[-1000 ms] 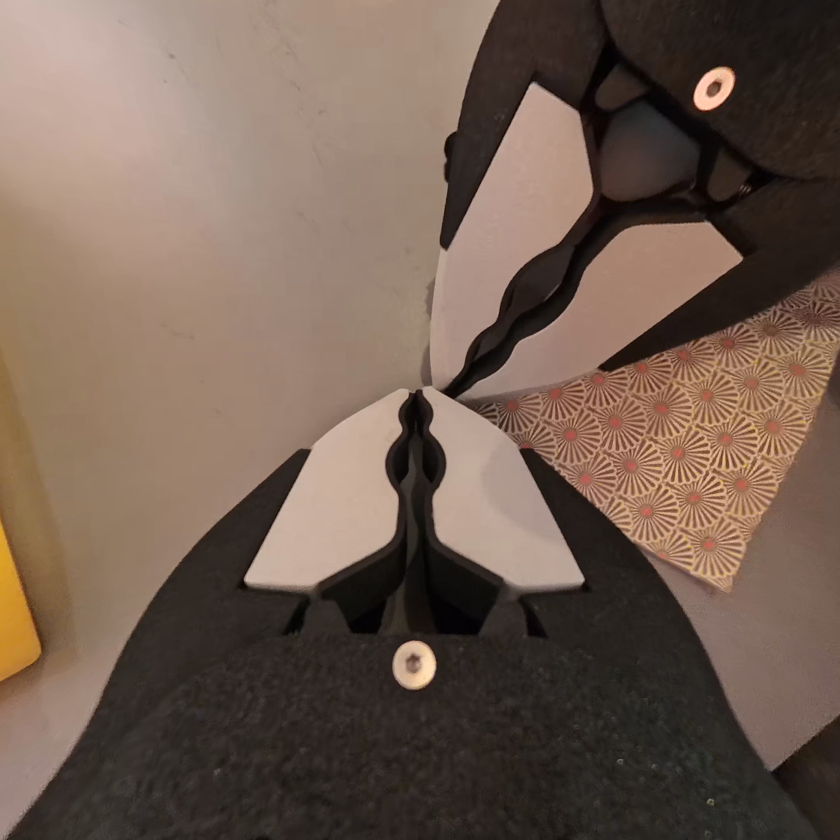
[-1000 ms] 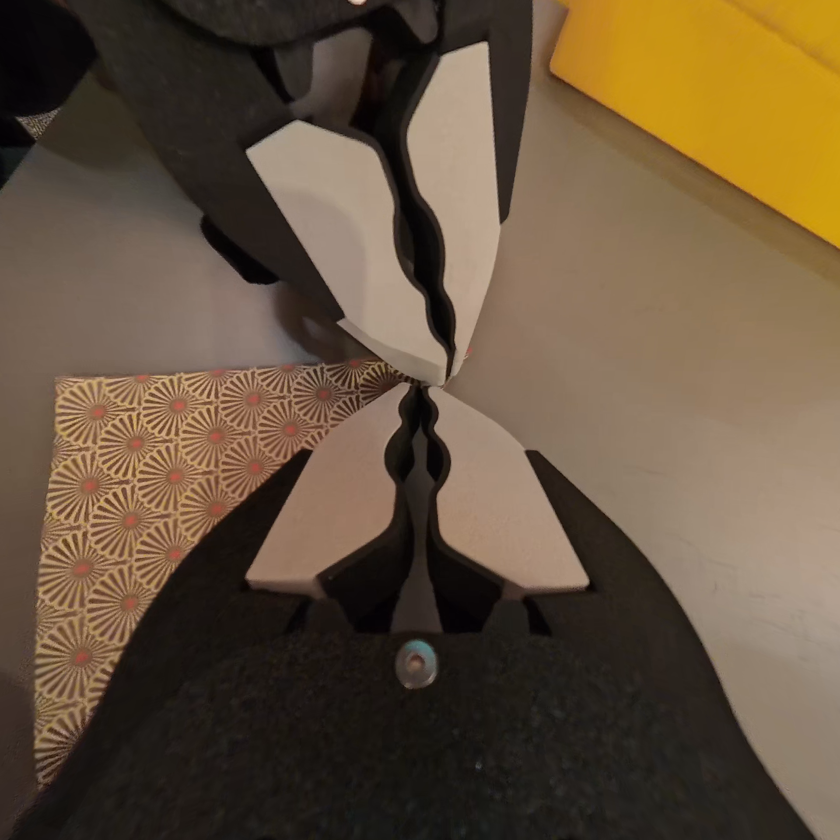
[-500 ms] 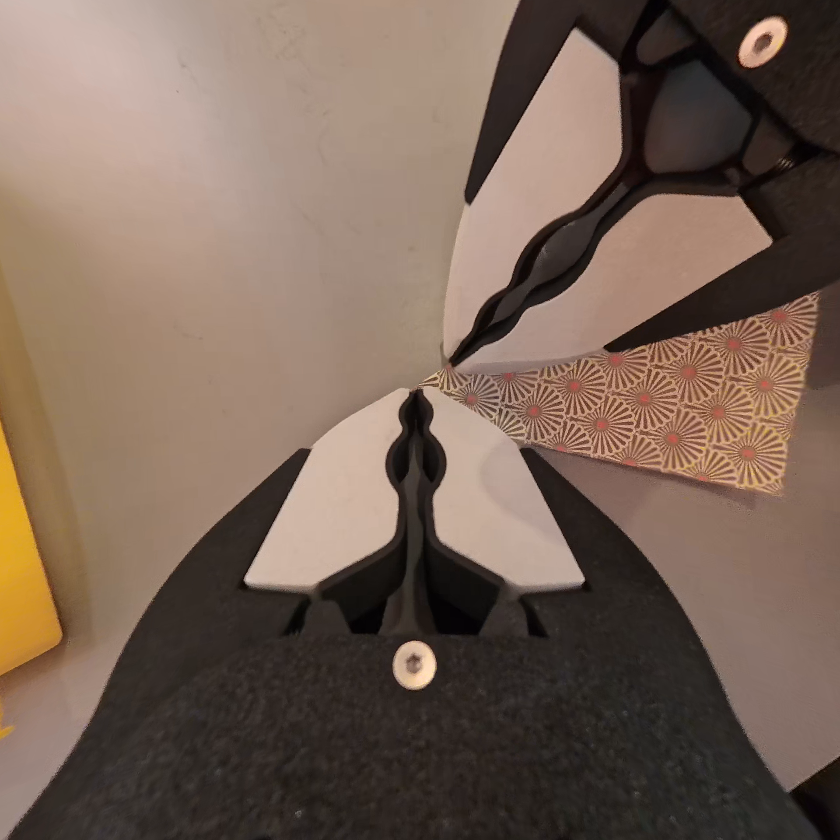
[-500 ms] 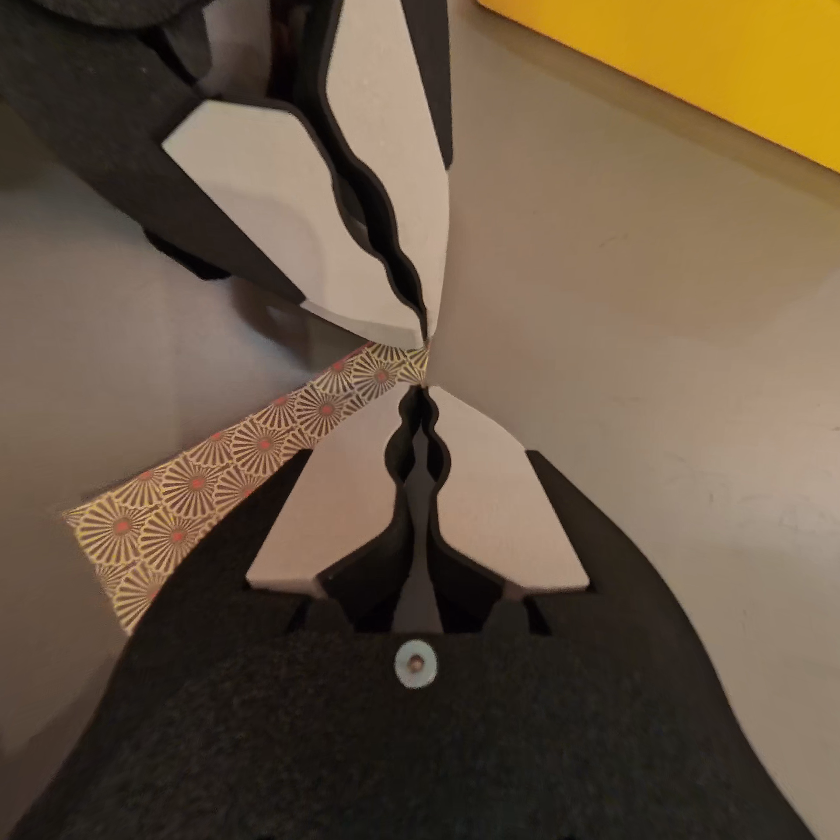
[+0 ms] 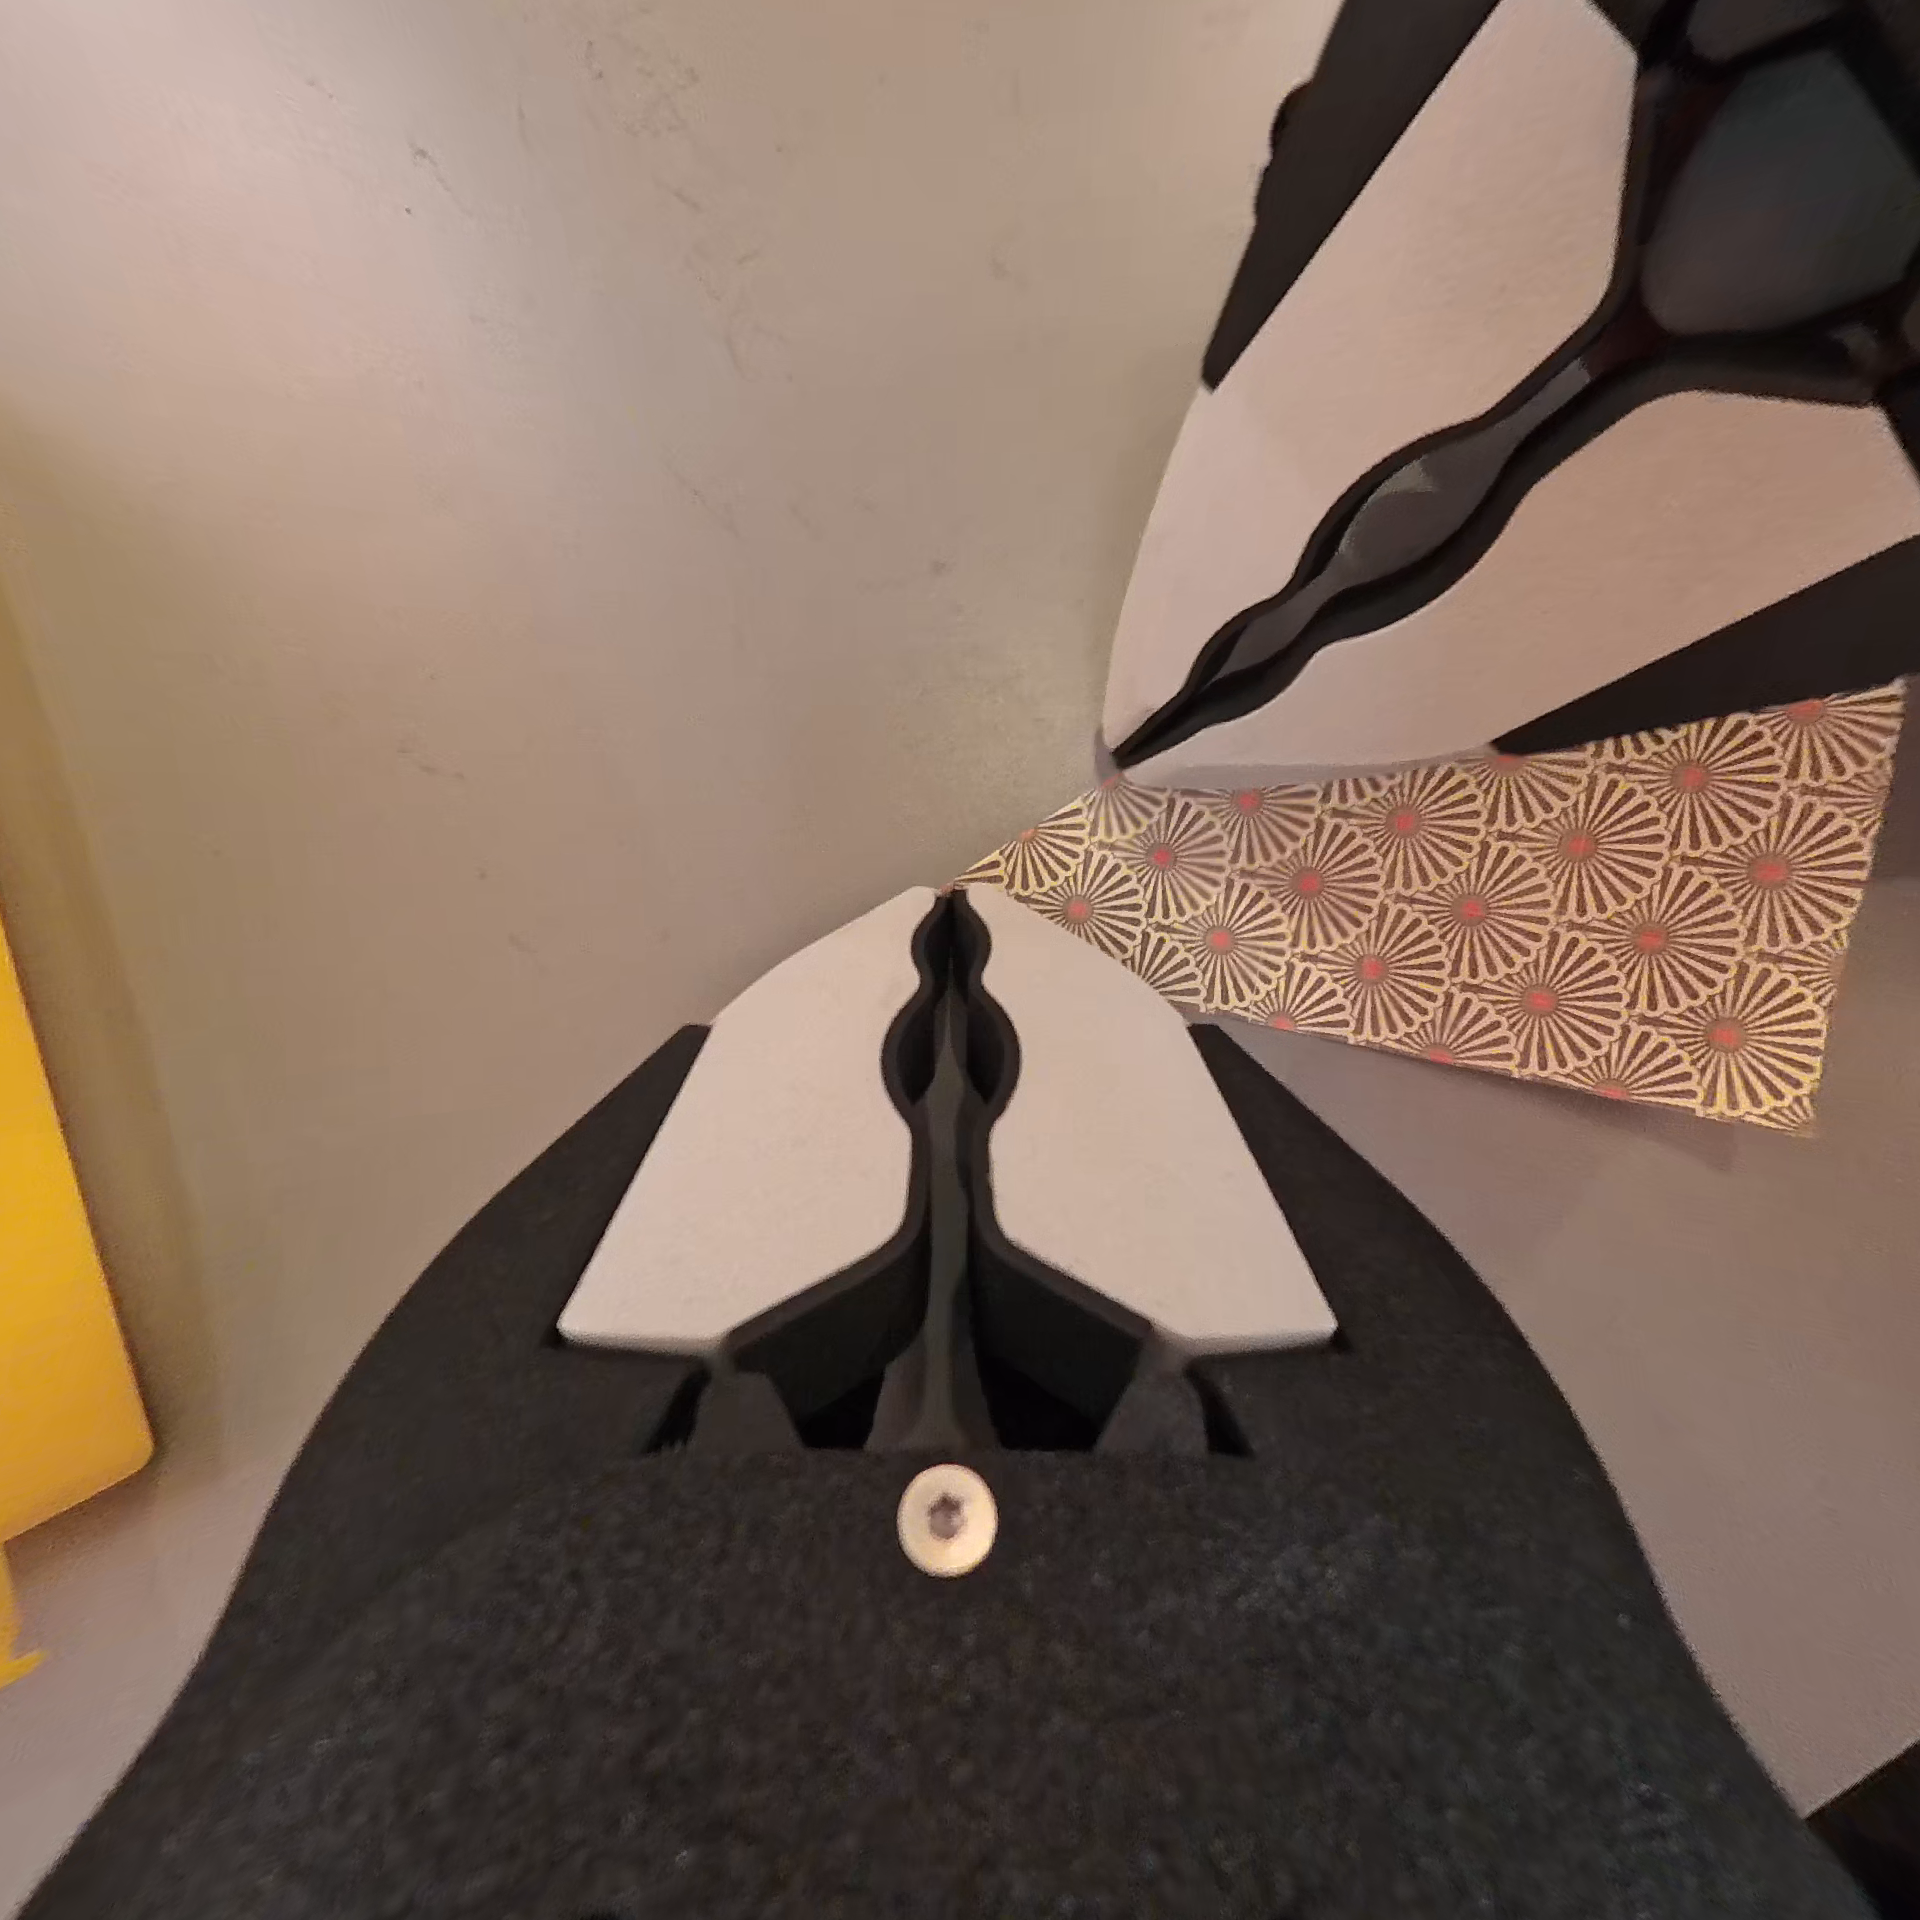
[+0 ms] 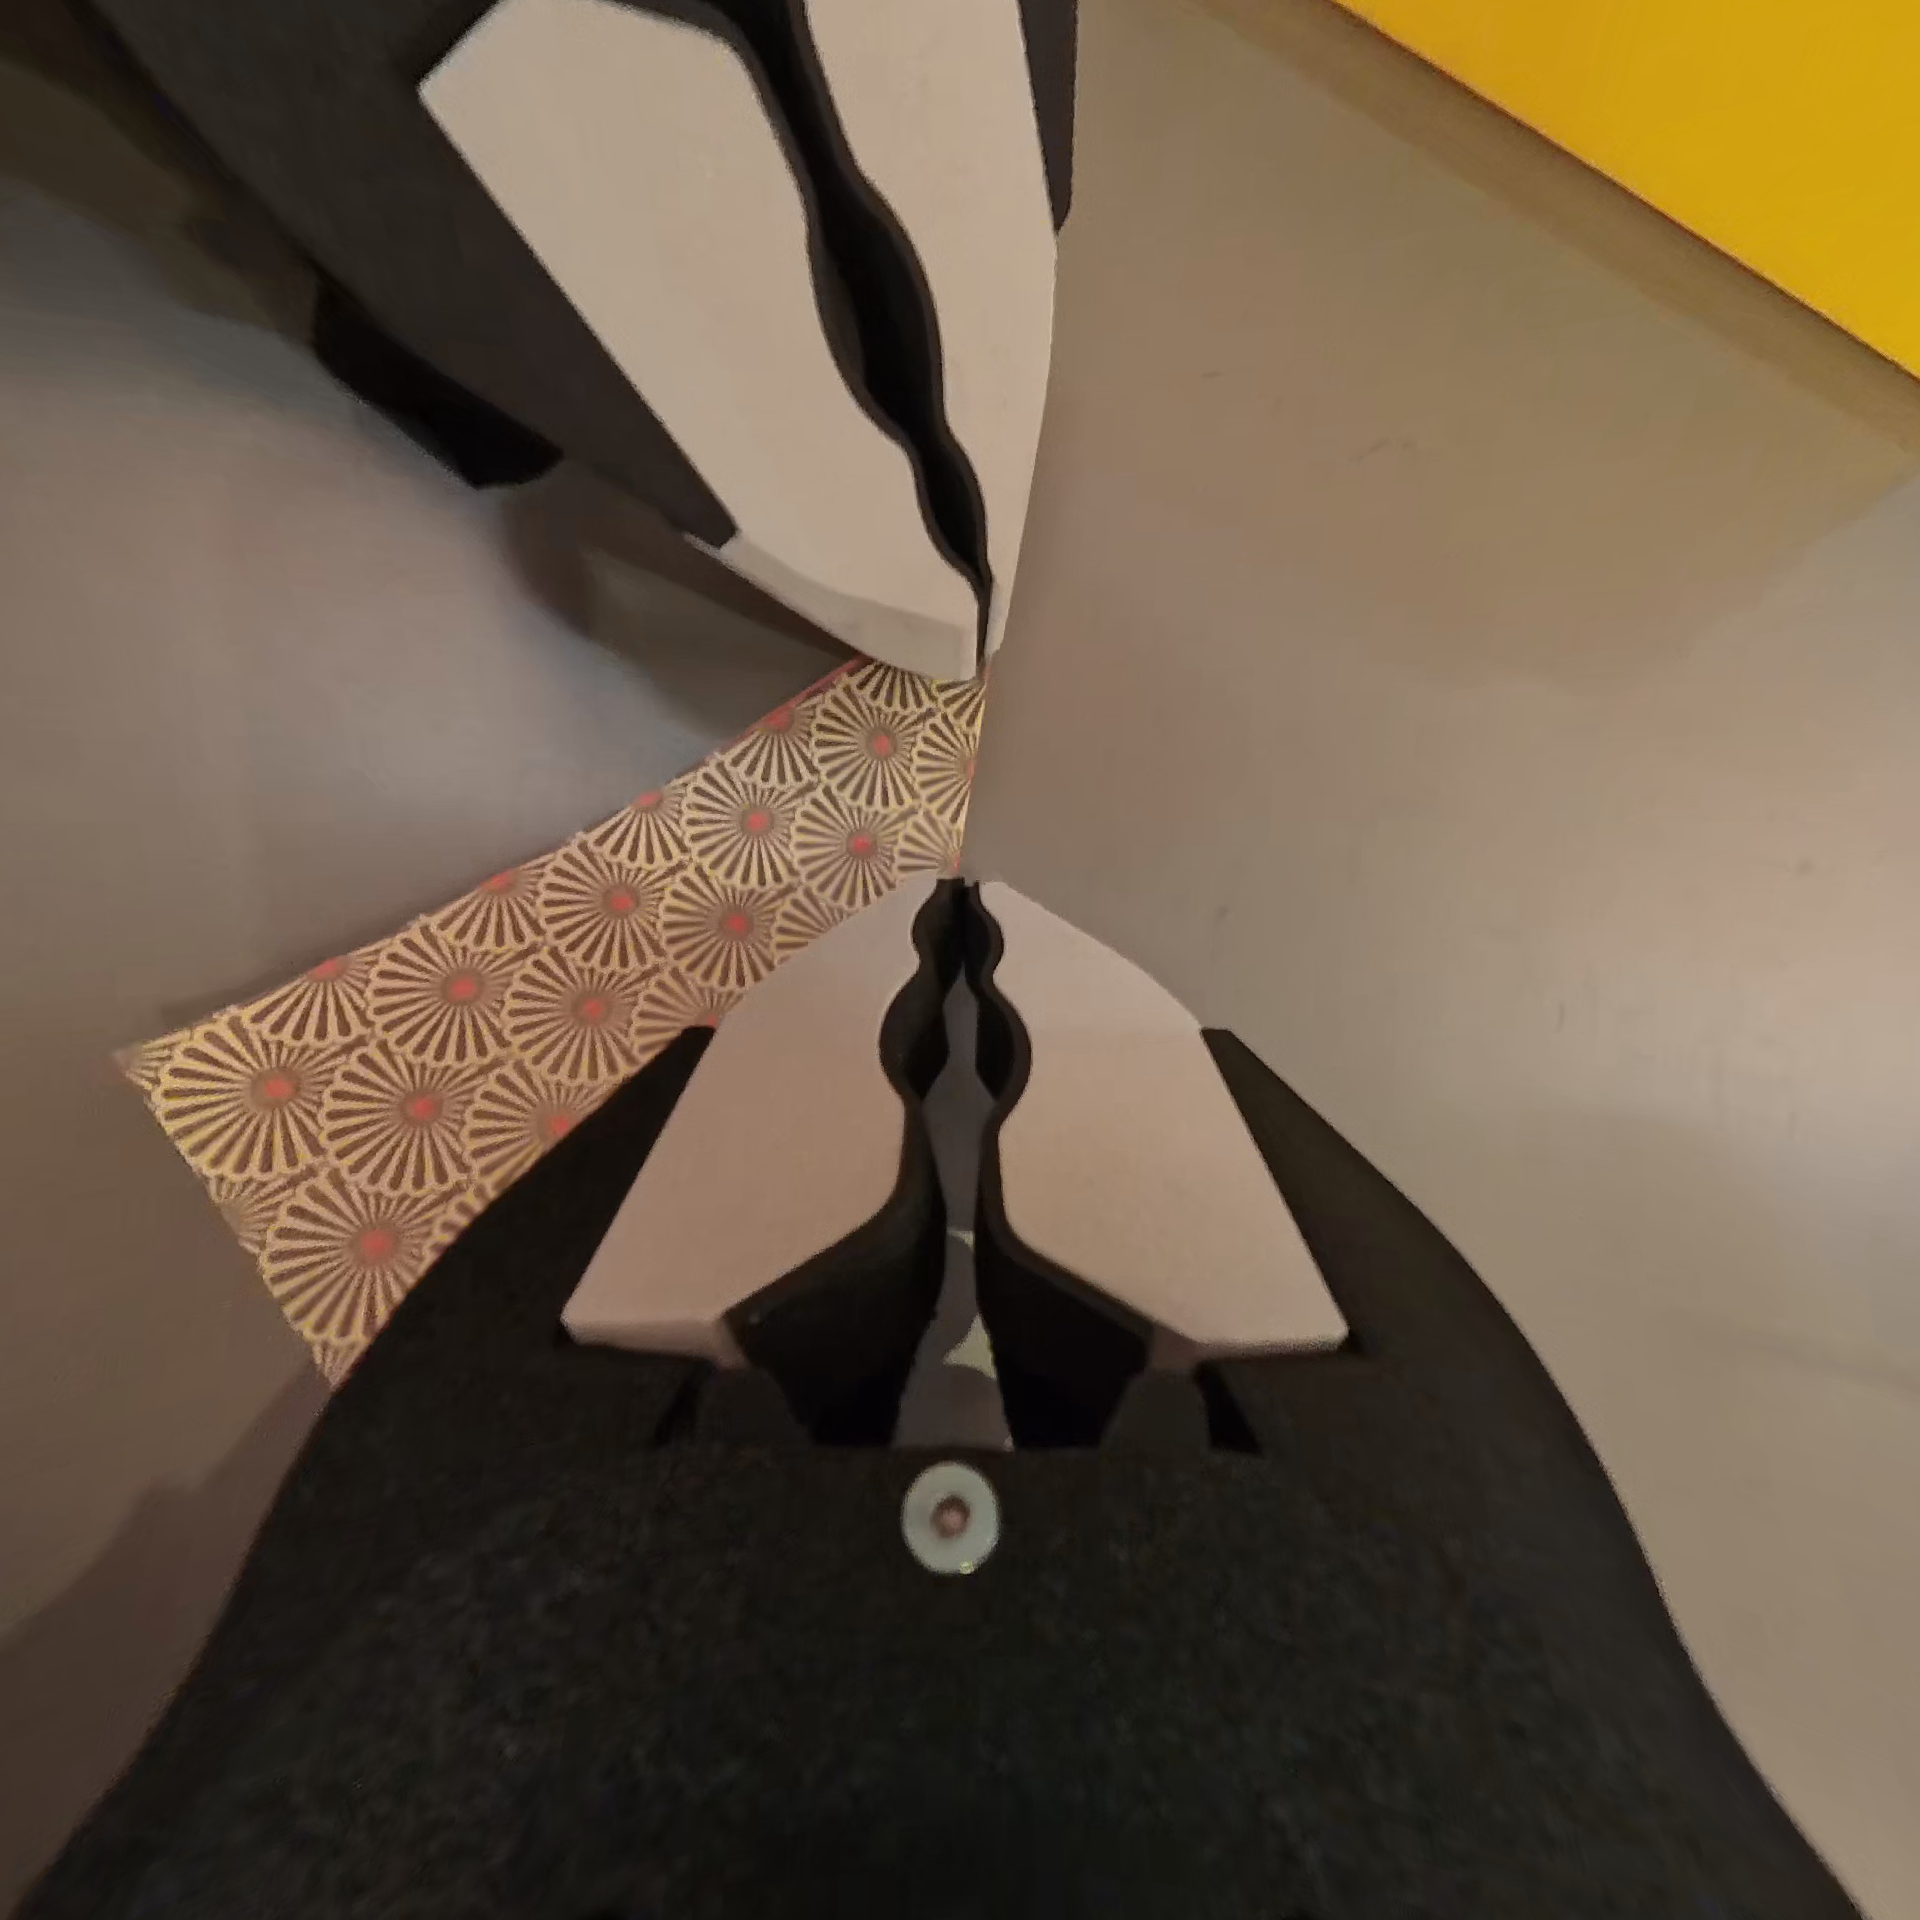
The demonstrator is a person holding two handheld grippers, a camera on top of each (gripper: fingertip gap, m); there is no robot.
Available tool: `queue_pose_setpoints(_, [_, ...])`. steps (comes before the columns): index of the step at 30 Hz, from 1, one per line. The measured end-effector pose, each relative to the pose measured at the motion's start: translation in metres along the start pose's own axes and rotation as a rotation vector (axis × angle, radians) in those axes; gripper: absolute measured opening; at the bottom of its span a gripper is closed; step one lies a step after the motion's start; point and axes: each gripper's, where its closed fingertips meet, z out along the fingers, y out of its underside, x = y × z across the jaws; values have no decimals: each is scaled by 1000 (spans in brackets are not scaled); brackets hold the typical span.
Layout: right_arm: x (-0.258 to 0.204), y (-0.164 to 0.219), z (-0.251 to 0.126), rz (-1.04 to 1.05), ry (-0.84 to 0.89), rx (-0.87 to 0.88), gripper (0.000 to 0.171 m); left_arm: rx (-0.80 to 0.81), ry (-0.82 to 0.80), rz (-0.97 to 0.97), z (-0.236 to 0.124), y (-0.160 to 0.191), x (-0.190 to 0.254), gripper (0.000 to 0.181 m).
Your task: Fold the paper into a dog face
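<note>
Patterned paper, thin and floppy, creases easily. Pinched at neighbouring corners by left tongs and right tongs, both clamped tight, sheet stretched between them off grey tabletop. Best gripped right at corners.

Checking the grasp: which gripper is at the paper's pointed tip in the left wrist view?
The left gripper, bottom centre; the right gripper pinches the paper higher up.

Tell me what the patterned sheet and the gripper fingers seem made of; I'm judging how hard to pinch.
The patterned sheet looks like thin printed paper with a slightly metallic gold sheen: crisp edges, straight corners. The left gripper has fingers faced in matte pale grey, probably plastic, over black, possibly rubbery, wavy inner pads. The table seems smooth, matte and hard.
</note>
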Motion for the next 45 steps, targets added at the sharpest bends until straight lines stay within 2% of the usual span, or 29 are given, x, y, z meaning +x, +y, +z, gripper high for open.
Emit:
queue_pose_setpoints(14, [-6, 25, -20, -13, 75, -22, 0, -5, -10, 9, 0, 0, 0, 0])
queue_pose_setpoints(45, [-18, 84, -64, 103, 177, -50, 0, -16, -27, 33, -1, 1, 1, 0])
